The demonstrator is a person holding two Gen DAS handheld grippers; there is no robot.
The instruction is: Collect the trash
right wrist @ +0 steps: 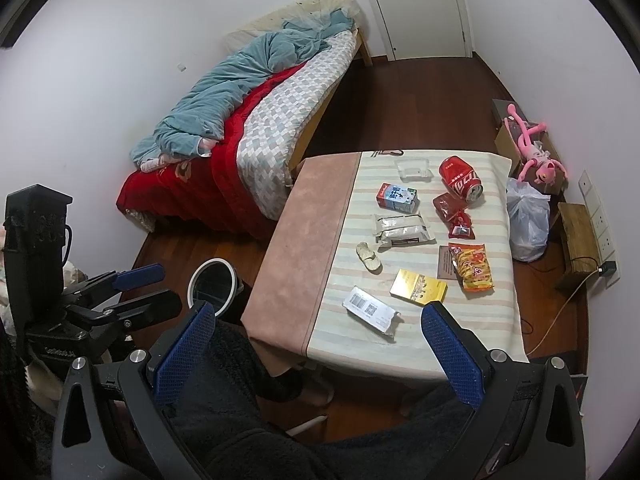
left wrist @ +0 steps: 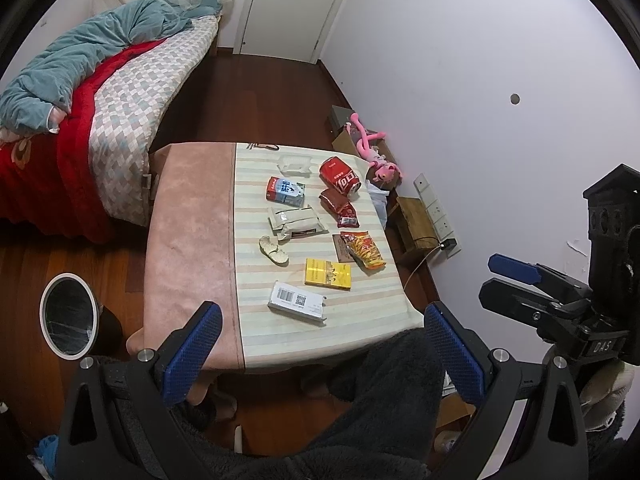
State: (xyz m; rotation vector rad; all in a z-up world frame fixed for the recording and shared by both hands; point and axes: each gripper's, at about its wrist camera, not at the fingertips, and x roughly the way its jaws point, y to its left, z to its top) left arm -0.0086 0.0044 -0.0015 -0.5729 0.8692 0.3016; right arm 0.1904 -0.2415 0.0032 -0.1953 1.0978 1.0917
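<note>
On the striped cloth of a low table (left wrist: 260, 336) lies scattered trash: a white barcode box (left wrist: 296, 302), a yellow box (left wrist: 328, 274), an orange snack bag (left wrist: 366, 250), red wrappers (left wrist: 340, 206), a red can (left wrist: 340, 178), a milk carton (left wrist: 285, 191) and a silver packet (left wrist: 296, 222). A black bin (left wrist: 70, 316) with a white rim stands on the floor left of the table. My left gripper (left wrist: 322, 312) is open and empty above the table's near edge. My right gripper (right wrist: 318, 312) is likewise open, short of the white barcode box (right wrist: 370, 308).
A bed (left wrist: 120, 120) with red and blue covers runs along the left wall. A white plastic bag (right wrist: 528, 220), a pink plush (right wrist: 536, 152), a wooden stool (right wrist: 576, 236) and a power strip (right wrist: 600, 216) crowd the table's right side. A person's dark fleece legs (left wrist: 380, 400) fill the foreground.
</note>
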